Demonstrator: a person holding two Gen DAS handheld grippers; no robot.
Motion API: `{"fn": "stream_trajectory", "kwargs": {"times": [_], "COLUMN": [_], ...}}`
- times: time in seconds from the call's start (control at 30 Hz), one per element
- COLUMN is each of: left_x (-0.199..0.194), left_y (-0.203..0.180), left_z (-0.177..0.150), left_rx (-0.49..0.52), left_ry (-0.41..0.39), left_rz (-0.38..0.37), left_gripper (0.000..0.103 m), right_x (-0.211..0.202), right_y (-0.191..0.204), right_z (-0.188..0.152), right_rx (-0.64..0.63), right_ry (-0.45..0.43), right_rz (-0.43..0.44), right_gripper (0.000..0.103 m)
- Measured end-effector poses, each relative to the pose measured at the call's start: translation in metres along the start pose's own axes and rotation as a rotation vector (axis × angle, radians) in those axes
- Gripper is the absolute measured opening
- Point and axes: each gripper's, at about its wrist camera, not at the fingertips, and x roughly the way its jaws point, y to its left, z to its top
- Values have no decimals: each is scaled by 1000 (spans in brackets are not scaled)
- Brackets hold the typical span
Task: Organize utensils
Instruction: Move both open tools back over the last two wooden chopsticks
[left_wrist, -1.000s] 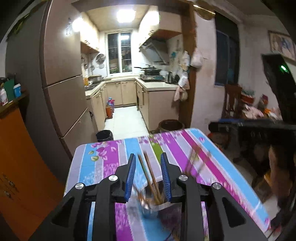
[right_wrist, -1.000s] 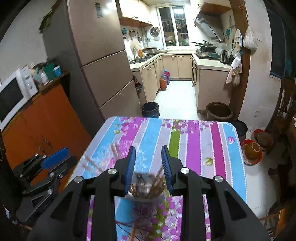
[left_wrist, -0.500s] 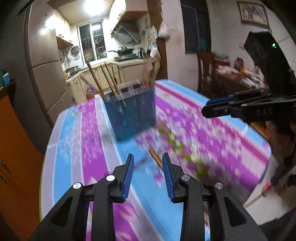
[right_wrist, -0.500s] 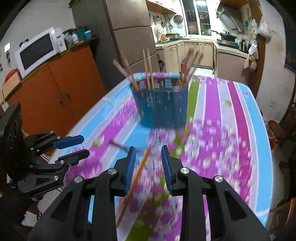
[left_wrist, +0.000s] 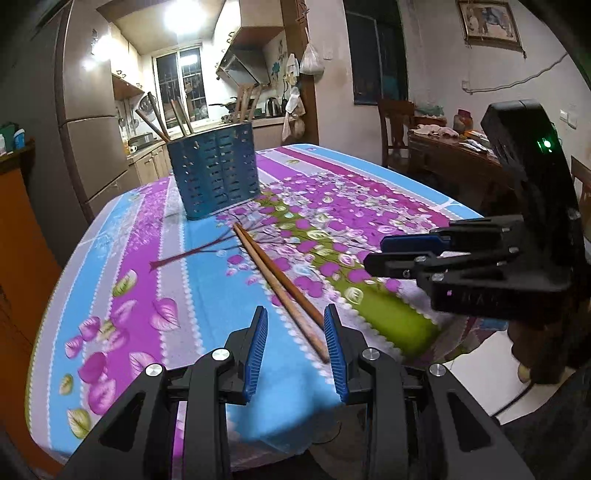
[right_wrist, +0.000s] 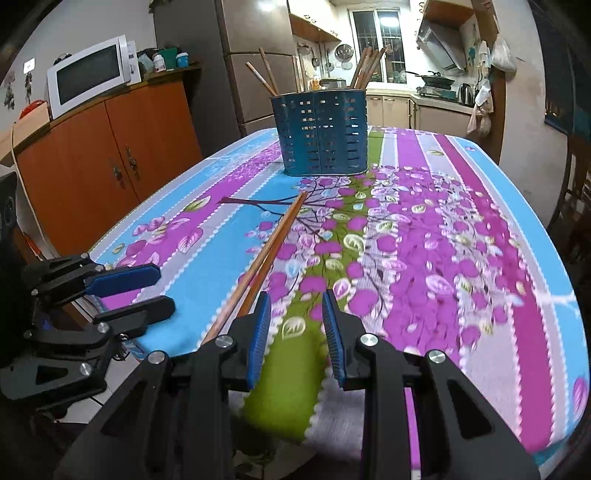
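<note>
A blue slotted utensil holder (left_wrist: 216, 173) (right_wrist: 321, 134) stands upright at the far end of the floral tablecloth (left_wrist: 147, 295) (right_wrist: 461, 240), with several wooden chopsticks leaning in it. A pair of wooden chopsticks (left_wrist: 275, 284) (right_wrist: 271, 245) lies loose on the cloth, running from the holder toward the near edge. My left gripper (left_wrist: 295, 325) is open low over the near edge, and the pair's near end shows between its jaws, untouched. My right gripper (right_wrist: 295, 306) is open just right of the pair, over bare cloth. Each view also shows the other gripper (left_wrist: 406, 254) (right_wrist: 129, 291).
An orange cabinet (right_wrist: 110, 155) with a microwave (right_wrist: 88, 79) stands left of the table, beside a tall fridge (right_wrist: 251, 74). A wooden chair (left_wrist: 395, 125) and a cluttered side table (left_wrist: 454, 155) stand to the right. The kitchen lies behind. The table's near edge (left_wrist: 258, 439) is right under the grippers.
Both grippers have come down and back from above the holder to low over the table's near edge. The holder now stands far ahead, and the loose chopsticks lie in front of the jaws.
</note>
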Motion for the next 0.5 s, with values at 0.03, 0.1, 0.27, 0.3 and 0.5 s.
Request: {"fn": "stream_trajectory", "kwargs": {"times": [0.03, 0.1, 0.27, 0.3, 0.5], "left_x": [2, 4, 12, 14, 22], "left_y": [-4, -12, -26, -27, -32], "left_z": [-2, -8, -25, -27, -34], "left_rx": [4, 19, 50, 51, 57], "left_ry": [3, 1, -2, 0, 7], "left_rz": [13, 42, 104, 110, 152], "left_gripper": [33, 33, 33, 33, 33], "right_x": [-1, -3, -3, -3, -2], "right_y": [1, 5, 16, 14, 3], "right_z": [-4, -10, -23, -26, -33], "right_rx": [-1, -16, -89, -83, -47], "right_ry": [-6, -23, -50, -52, -42], "right_rz": [0, 5, -8, -4, 8], "right_gripper": [27, 27, 27, 27, 27]}}
